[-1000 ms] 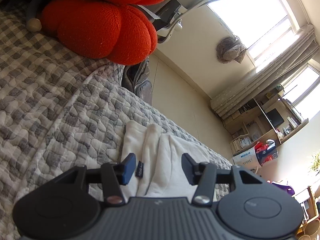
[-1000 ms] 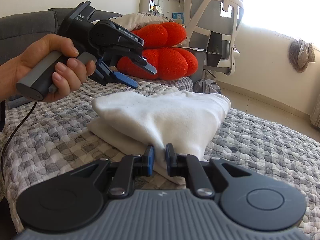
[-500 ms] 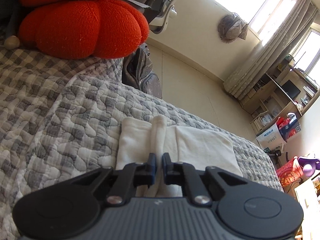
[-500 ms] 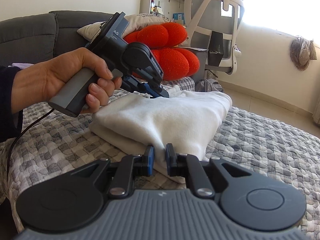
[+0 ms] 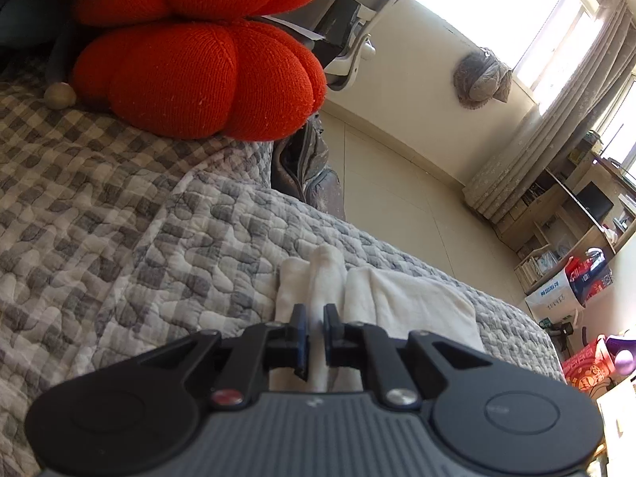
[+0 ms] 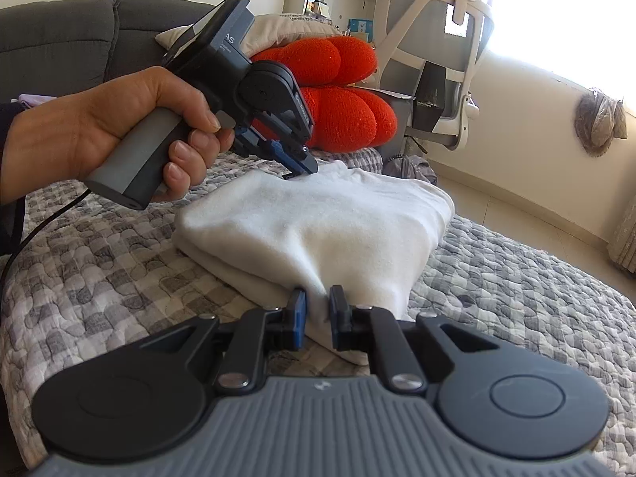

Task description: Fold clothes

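Your white garment (image 6: 318, 230) is soft, matt cloth with a slightly fuzzy nap. Under it you have a quilted grey-and-white checked bedspread (image 6: 516, 298), puckered along its stitching. The orange cushion (image 5: 198, 75) behind is chunky knit, faintly linty. Your left gripper (image 6: 306, 165) is matt black plastic with a smooth grey handle; your right gripper (image 6: 317, 314) shows ribbed grey plastic, blue pads and shiny metal screw heads. The office chair (image 6: 437, 51) frame looks like smooth white plastic.
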Available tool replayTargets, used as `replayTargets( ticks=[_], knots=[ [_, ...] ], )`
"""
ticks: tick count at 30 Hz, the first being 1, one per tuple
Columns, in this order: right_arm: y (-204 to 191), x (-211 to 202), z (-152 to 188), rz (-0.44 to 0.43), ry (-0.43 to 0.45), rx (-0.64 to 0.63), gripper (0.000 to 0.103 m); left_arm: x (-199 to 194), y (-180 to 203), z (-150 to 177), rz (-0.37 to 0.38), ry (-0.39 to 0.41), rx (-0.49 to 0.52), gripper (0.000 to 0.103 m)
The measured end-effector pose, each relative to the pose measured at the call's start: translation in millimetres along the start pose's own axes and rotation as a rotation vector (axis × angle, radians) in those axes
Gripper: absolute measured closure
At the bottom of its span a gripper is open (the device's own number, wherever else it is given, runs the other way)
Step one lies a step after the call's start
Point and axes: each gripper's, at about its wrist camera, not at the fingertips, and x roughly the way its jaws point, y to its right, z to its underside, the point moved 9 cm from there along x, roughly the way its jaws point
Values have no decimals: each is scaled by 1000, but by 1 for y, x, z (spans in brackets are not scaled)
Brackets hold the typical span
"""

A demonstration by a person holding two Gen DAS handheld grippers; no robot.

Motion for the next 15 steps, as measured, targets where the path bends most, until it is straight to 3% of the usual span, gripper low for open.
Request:
replayTargets(
  ticks=[4,7,9,12,15],
  knots=[
    [2,1,0,-13,-7,18,91,-26,-6,0,21,41,-29,92],
    [6,2,0,-37,-20,59,91,-58,6,4,53,93,-2,80],
    [6,4,0,-49,-30,78,91,-73,26,18,108,97,38,71],
    [6,5,0,-55,-34,97,91,-76,49,52,144,63,106,70],
    [7,4,1,-58,-29,113,91,-55,52,85,82,31,204,71]
  ],
)
